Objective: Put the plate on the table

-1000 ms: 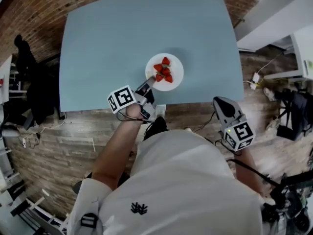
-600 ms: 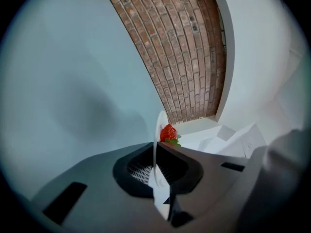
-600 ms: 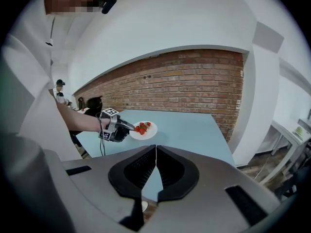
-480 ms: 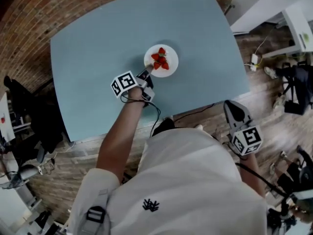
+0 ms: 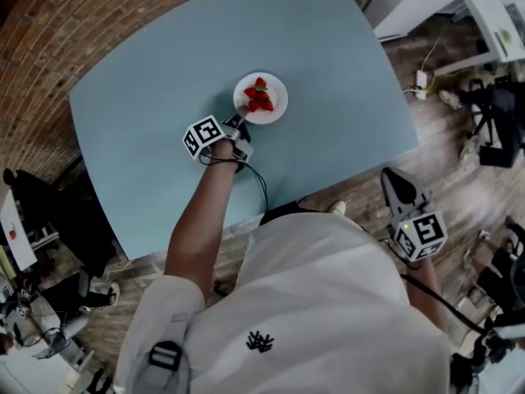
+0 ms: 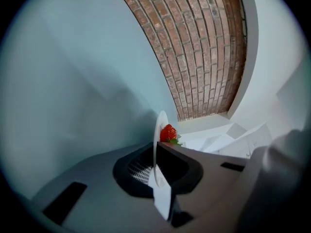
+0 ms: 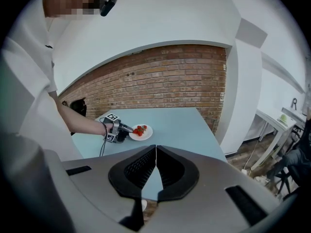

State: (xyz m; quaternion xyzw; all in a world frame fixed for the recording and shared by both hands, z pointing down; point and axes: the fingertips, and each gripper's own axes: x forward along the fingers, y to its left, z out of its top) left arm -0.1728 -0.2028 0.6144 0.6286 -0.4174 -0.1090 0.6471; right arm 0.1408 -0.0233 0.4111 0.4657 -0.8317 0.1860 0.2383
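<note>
A small white plate (image 5: 274, 103) with several red strawberries (image 5: 257, 97) is over the middle of the pale blue table (image 5: 164, 64). My left gripper (image 5: 238, 120) is shut on the plate's near rim. In the left gripper view the plate (image 6: 158, 130) shows edge-on between the jaws, with a strawberry (image 6: 168, 133) behind the rim. The right gripper view shows the plate (image 7: 146, 132) and the left gripper (image 7: 127, 128) far off across the table. My right gripper (image 5: 399, 184) hangs off the table's right front side, over the floor, jaws shut on nothing.
A brick wall (image 7: 160, 81) runs behind the table. White furniture (image 5: 484, 15) stands at the upper right, with cables and a plug (image 5: 422, 79) on the wooden floor. Dark chairs and bags (image 5: 49, 212) sit left of the table.
The left gripper has carried the plate farther out over the table, away from the near edge. The right gripper has stayed beside the body.
</note>
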